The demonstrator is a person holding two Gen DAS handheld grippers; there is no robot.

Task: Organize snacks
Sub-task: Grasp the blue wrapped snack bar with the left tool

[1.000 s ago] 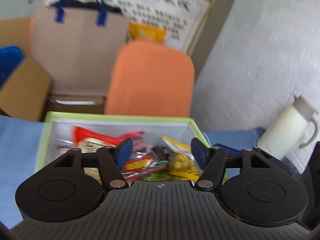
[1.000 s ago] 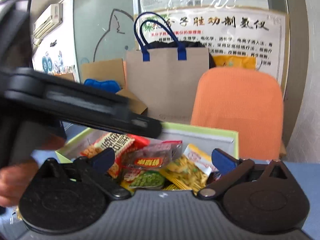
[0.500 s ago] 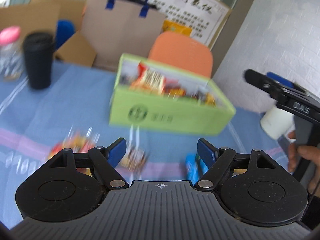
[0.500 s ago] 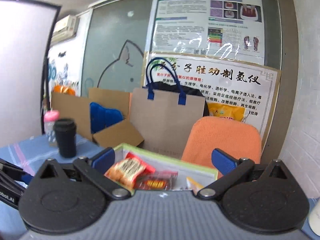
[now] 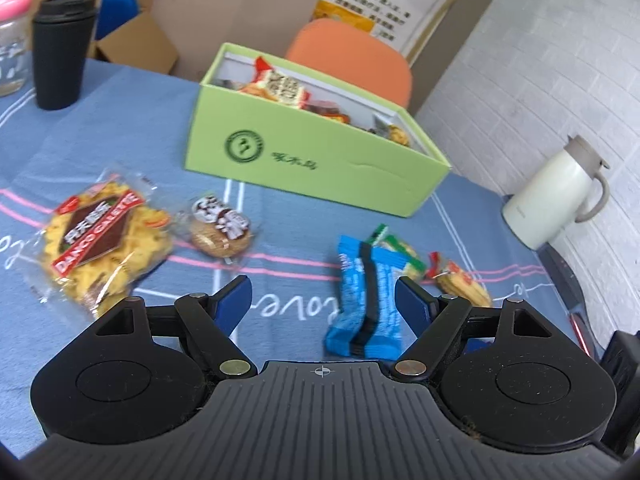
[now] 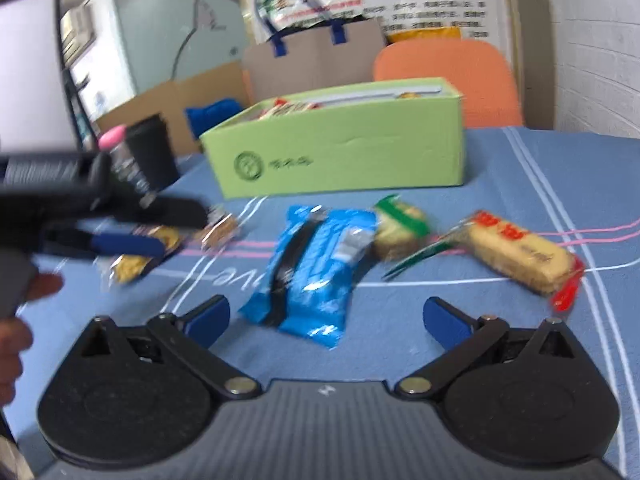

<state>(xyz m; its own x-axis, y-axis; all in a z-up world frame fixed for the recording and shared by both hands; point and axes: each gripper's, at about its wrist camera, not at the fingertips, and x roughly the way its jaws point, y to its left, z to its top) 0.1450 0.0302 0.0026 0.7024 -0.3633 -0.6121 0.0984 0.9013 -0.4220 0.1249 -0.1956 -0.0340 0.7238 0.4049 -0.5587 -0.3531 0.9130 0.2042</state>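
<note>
- Five loose snack packets are seen on the blue striped tablecloth (image 5: 120, 152) in front of the open light-green cardboard box (image 5: 320, 164), which already holds several packets.
- The shiny blue packet with a black band (image 5: 366, 300) lies nearest both grippers; its long axis runs away from the cameras toward the box, slightly tilted, with the near end just ahead of the fingertips.
- Touching its far end is a small green-and-white biscuit packet (image 5: 400, 250); beside that, to the right, a long red-labelled cracker packet (image 6: 520, 256) lies slanted across a pink stripe.
- Farther left, a clear yellow-cookie bag with a dark red label (image 5: 102, 240) lies on a diagonal, and a small round biscuit packet (image 5: 220, 228) sits just beside it.
- The left gripper (image 5: 322, 300) is held above the cloth with jaws spread wide and nothing between them; the blue packet lies just inside its right finger.
- The right gripper (image 6: 326, 316) is likewise spread and empty, with the blue packet ahead between its fingers.
- Only the left view shows a cream thermal jug (image 5: 556, 200) by the white wall, and the box's contents from above.
- Only the right view, blurred, shows the left gripper from the side, over the yellow bag.
- A black lidded tumbler (image 5: 62, 44), a pink-capped jar (image 5: 12, 40) and an orange chair (image 5: 352, 60) stand behind.
</note>
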